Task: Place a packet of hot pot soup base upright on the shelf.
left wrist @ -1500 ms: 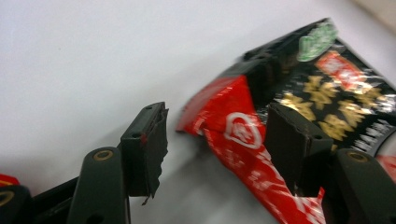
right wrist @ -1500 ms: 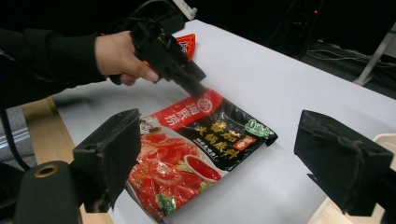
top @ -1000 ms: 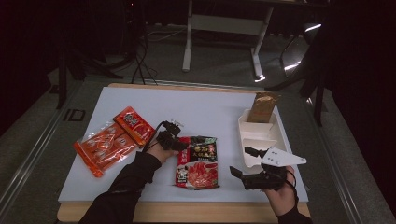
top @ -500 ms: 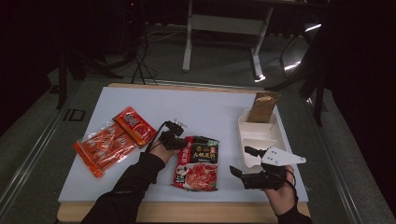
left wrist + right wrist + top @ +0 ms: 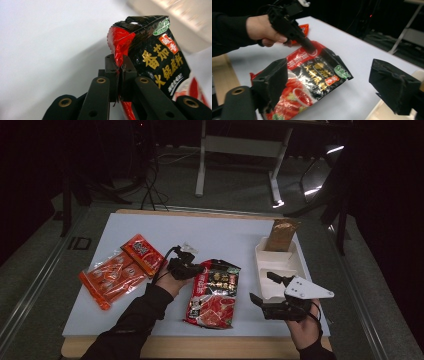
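Observation:
A red and black sauce packet lies mid-table with its upper left edge raised. My left gripper is shut on that edge. In the left gripper view the jaws pinch the packet's red seam, with the rest hanging to the right. My right gripper hovers open to the right of the packet, by the white tray, and holds nothing. In the right gripper view its wide-spread jaws frame the packet, with the left gripper clamped on the packet's far edge.
Two orange-red packets lie at the table's left. A brown packet leans in the far end of the white tray. The table's wooden front edge runs below my hands.
My left hand has risen a little and the packet's upper left edge has lifted off the table with it. The right gripper has stayed put.

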The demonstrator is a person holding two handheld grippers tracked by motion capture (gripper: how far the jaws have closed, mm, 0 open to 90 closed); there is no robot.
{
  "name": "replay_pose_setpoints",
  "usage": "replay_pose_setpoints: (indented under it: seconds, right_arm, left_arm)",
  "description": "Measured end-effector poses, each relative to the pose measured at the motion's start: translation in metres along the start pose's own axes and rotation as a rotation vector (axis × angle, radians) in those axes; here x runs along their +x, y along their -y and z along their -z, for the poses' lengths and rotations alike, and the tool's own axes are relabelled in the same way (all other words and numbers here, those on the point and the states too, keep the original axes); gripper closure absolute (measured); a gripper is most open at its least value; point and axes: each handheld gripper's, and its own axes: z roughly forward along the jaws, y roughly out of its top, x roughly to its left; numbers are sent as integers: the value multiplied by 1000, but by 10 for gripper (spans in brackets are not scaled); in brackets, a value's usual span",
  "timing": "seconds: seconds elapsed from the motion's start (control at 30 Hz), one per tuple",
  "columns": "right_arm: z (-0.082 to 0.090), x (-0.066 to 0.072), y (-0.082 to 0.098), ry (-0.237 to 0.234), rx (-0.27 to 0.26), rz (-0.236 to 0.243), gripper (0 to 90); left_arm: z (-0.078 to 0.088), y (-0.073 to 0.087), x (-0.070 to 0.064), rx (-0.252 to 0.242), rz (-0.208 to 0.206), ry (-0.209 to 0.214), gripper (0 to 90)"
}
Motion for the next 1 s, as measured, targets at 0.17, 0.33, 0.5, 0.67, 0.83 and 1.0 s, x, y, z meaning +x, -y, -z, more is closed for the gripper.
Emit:
replay_pose_setpoints:
  seconds: [0.17,0.33,0.5,0.67,0.83,1.0]
  right_arm:
    - [3,-2,-2,10,22,-44,142]
    - [3,-1,-2,-31,32,-97,107]
    - [5,2,-4,-25,34,-82,130]
    - [9,3,-6,16,28,-70,195]
    - [8,1,-7,7,37,-84,231]
    - [5,-1,-7,-2,59,-98,267]
  left_arm:
    - [16,-5,-15,-56,-21,34,877]
    - [29,-6,-29,-99,-49,50,877]
    - [42,-5,-42,-141,-72,71,877]
    - [54,-5,-55,-175,-101,96,878]
    - [64,-6,-67,-223,-125,110,878]
    - [70,-7,-68,-304,-113,140,878]
